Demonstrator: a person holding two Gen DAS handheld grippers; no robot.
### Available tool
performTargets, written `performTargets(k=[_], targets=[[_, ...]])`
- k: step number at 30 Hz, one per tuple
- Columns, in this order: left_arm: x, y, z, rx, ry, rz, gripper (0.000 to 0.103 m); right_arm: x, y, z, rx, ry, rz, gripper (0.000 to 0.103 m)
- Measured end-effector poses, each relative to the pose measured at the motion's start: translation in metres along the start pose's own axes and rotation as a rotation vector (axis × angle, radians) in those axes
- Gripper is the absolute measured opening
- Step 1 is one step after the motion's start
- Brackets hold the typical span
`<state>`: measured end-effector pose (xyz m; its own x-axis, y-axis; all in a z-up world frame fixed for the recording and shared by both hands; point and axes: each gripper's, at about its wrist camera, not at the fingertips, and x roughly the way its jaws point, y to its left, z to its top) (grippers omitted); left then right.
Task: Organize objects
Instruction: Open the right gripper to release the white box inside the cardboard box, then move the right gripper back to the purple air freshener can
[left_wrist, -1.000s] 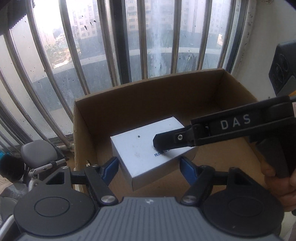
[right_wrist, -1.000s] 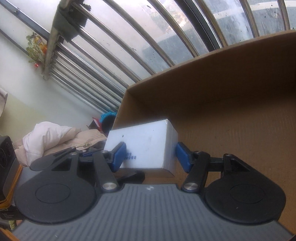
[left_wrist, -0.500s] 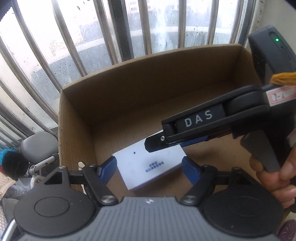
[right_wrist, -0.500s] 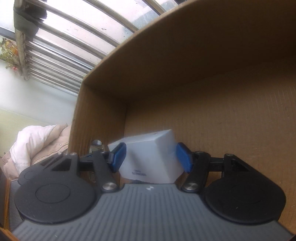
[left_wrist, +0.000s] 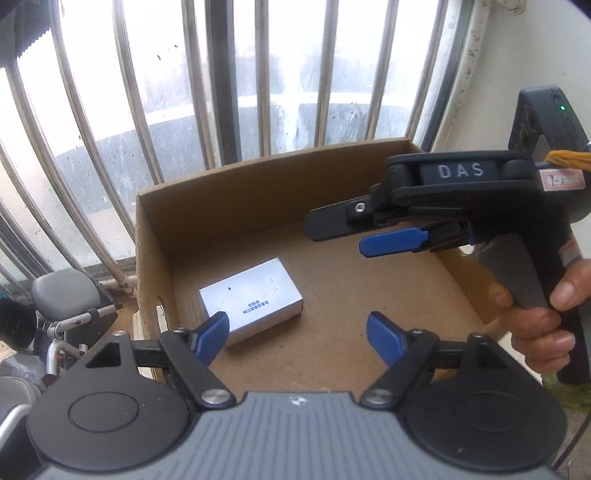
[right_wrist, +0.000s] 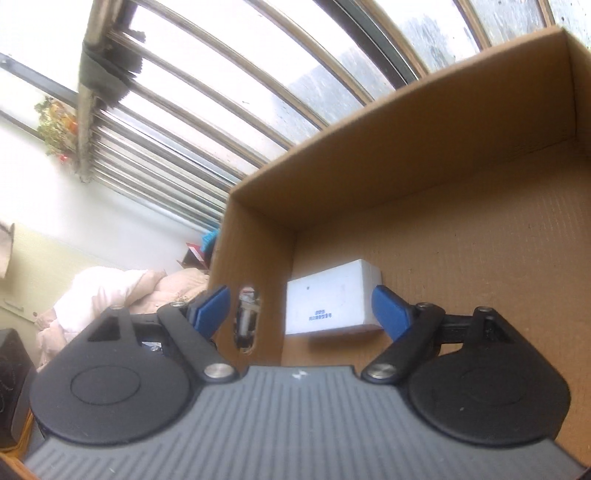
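Observation:
A small white box (left_wrist: 251, 305) with blue print lies flat on the floor of an open cardboard carton (left_wrist: 258, 192), near its left wall. In the right wrist view the same white box (right_wrist: 330, 299) rests below the carton wall (right_wrist: 406, 147). My left gripper (left_wrist: 297, 336) hovers above the carton; its jaws are opening and nothing is between them. My right gripper (right_wrist: 303, 308) is also opening, its blue pads clear of the box. From the left wrist view the right gripper (left_wrist: 351, 236) hangs over the carton's right side, held by a hand (left_wrist: 535, 314).
A barred window (left_wrist: 221, 92) stands right behind the carton. A grey seat with metal tubing (left_wrist: 62, 295) sits to the left. Pale bedding or clothes (right_wrist: 122, 291) lie beyond the carton's left wall, which has a hand slot (right_wrist: 245, 317).
The right gripper let go of the white box, which now lies on the carton floor, and pulled up and back. Both grippers' jaws spread wider; the left one rose.

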<state>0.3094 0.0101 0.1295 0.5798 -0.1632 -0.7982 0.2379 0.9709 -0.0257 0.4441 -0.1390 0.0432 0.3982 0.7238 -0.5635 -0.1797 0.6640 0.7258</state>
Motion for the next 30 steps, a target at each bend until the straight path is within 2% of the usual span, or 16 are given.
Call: performTargets(k=[5,8,12,17,21,25,30], targets=[[-0.054,-0.029,-0.026,0.074,-0.111,-0.061,0.087,-0.084,0.007,-0.041,-0.1,-0.11,0.1,0.096],[-0.075,-0.047,-0.056,0.108,-0.178,-0.1,0.089,-0.141,0.01,-0.075,-0.154,-0.183,0.131,0.101],[-0.086,-0.069,-0.108,0.157,-0.277,-0.115,0.089,-0.176,0.004,-0.126,-0.198,-0.26,0.126,0.102],[-0.07,-0.09,-0.161,0.191,-0.318,-0.119,0.089,-0.187,-0.018,-0.192,-0.233,-0.324,0.073,0.102],[-0.045,-0.107,-0.194,0.231,-0.311,-0.134,0.089,-0.184,-0.034,-0.231,-0.262,-0.351,-0.025,0.102],[-0.025,-0.124,-0.214,0.252,-0.302,-0.185,0.089,-0.179,-0.05,-0.253,-0.264,-0.345,-0.105,0.102],[-0.004,-0.148,-0.227,0.3,-0.329,-0.227,0.089,-0.174,-0.052,-0.271,-0.321,-0.321,-0.215,0.102]])
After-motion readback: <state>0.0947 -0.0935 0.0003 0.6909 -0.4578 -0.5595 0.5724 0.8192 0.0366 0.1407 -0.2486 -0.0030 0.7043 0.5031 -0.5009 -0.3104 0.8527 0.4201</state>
